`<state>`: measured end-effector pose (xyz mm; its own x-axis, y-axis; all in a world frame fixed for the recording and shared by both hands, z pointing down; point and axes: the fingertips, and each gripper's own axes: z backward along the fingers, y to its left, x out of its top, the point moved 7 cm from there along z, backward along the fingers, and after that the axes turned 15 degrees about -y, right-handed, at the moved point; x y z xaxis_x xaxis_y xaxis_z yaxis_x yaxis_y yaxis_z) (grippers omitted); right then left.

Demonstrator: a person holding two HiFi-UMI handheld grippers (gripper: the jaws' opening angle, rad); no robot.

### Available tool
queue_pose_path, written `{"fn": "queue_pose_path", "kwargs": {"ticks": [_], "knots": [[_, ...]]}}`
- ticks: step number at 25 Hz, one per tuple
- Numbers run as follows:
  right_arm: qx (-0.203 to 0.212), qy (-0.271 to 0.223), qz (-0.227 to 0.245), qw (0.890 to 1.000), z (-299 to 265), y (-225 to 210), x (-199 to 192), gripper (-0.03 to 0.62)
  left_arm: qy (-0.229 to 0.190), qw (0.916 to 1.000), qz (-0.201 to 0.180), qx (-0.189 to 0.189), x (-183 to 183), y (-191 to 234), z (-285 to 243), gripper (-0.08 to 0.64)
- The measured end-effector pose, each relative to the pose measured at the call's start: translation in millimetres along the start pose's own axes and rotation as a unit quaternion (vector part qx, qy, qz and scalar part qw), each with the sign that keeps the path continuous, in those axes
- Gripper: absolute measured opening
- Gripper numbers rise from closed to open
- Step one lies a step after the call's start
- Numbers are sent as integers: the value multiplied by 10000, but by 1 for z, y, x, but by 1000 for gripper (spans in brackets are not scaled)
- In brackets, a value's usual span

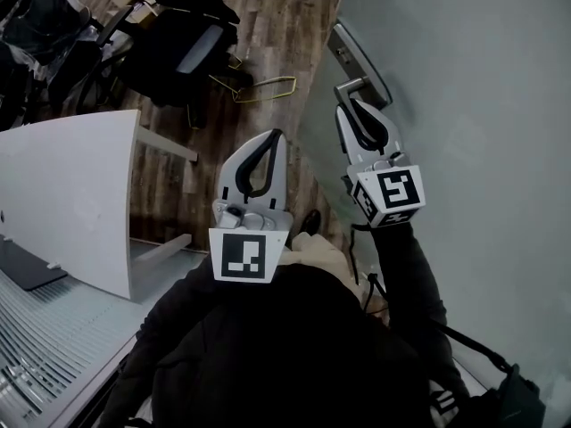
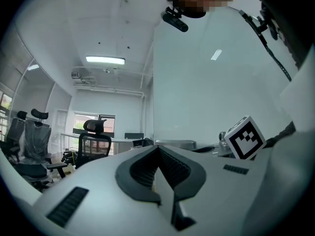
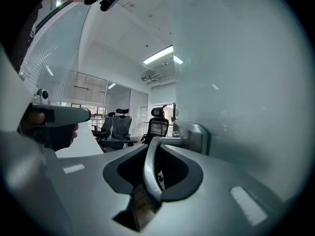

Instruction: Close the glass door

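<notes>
text: 0 legible | labels, numbers: 0 — cube markers [image 1: 241,255] show patterns only

The glass door [image 1: 464,78] is rendered in frosted pale grey-green, and its handle [image 1: 354,84] in brushed silver. The left gripper [image 1: 275,137] and right gripper [image 1: 351,103] are coloured light grey with black jaw linings. Their cubes [image 1: 243,255] are patterned white with black squares. Dark brown plank floor [image 1: 294,16] is seen at twelve o'clock, black chairs [image 1: 178,52] at eleven, and a white desk panel [image 1: 71,194] at nine.
</notes>
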<state>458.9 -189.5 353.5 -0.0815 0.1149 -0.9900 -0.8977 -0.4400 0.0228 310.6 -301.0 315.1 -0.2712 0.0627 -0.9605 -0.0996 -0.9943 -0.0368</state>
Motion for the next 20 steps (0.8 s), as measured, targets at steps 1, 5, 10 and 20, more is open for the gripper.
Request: {"fn": "queue_pose_path", "kwargs": {"ticks": [1,5,10,20], "knots": [[52,14,-16,10000,1,7,1,67,6,10000,-24,32,3,1,6,-3],[300,21,-71,9995,5,35,5,67,10,9997,-125,202,14,1,28,-3],[628,-9,-123,9980,15,75,12,68,-7,9981,-256,563,34,-5,71,-3],[1252,-18,-242,9918,31,142,26,69,80,9907,-444,1286,73,-22,160,-3]]}}
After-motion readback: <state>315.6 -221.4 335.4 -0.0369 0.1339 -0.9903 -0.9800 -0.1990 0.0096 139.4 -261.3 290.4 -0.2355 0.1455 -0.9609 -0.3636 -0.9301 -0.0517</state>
